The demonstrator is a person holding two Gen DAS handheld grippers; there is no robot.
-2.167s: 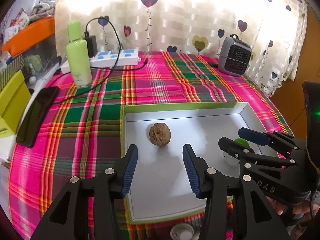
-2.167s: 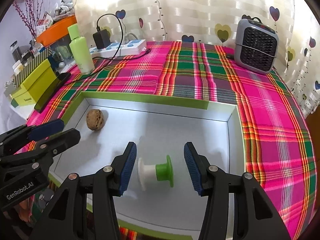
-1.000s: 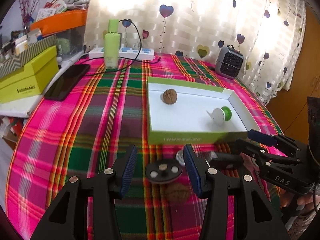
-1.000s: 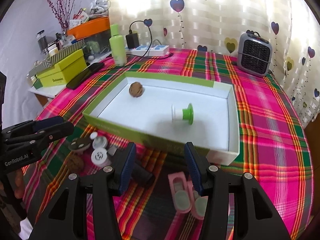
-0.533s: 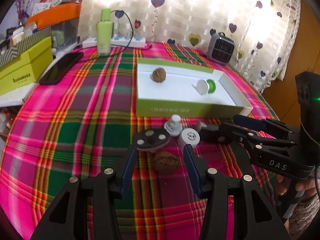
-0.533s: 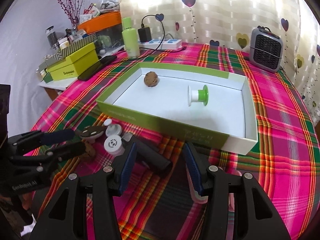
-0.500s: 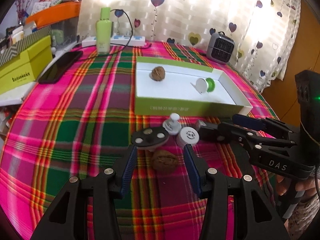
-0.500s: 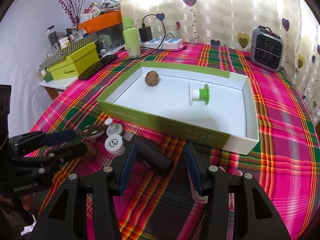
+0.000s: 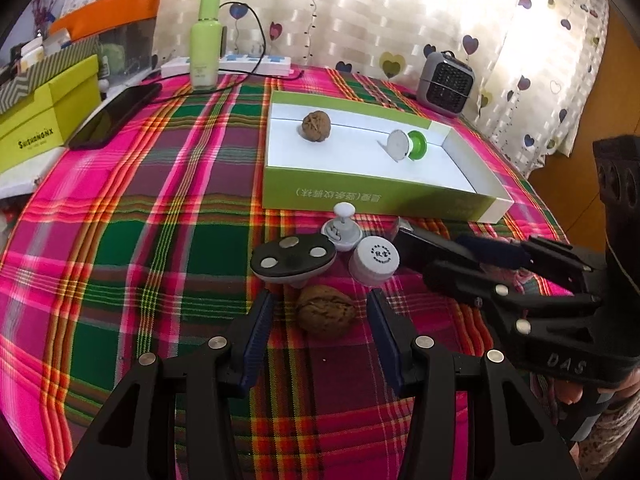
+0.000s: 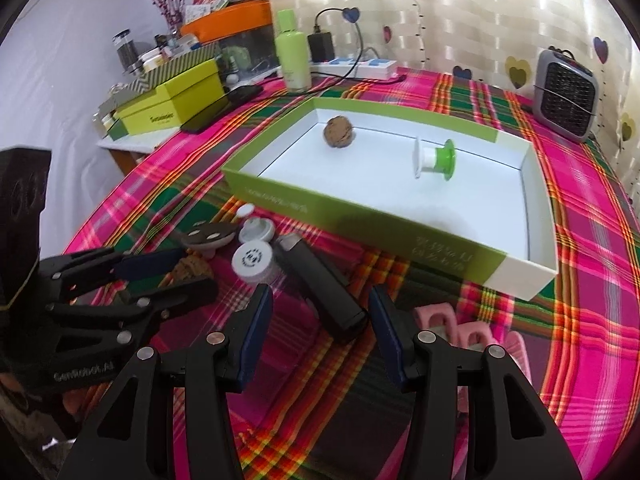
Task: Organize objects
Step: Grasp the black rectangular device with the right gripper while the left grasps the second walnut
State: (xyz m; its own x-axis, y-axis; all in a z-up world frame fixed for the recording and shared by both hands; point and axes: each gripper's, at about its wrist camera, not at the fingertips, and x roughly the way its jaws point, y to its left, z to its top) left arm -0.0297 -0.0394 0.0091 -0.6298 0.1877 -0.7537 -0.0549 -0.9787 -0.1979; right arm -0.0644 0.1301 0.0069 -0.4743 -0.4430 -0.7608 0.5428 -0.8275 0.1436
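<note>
A green-sided white box (image 9: 372,196) (image 10: 360,220) on the plaid cloth holds a walnut (image 9: 316,126) (image 10: 339,131) and a green-and-white spool (image 9: 406,145) (image 10: 434,159). In front of it lie a second walnut (image 9: 326,314) (image 10: 191,269), a black disc with silver dots (image 9: 293,259) (image 10: 210,236), a white knob (image 9: 343,232), a white cap (image 9: 375,261) (image 10: 253,261), a black bar (image 10: 320,288) and pink pieces (image 10: 472,340). My left gripper (image 9: 320,320) is open, its fingers either side of the loose walnut. My right gripper (image 10: 320,320) is open over the black bar's near end.
A green bottle (image 9: 206,44), power strip (image 9: 256,62), phone (image 9: 114,114) and yellow-green boxes (image 9: 44,116) stand at the back left. A small grey heater (image 9: 446,80) (image 10: 566,92) stands at the back right. The table edge drops off on the left.
Both grippers have pulled back out of the box and come down to the loose objects in front of it. The left gripper now brackets the walnut; the right one is over the black bar.
</note>
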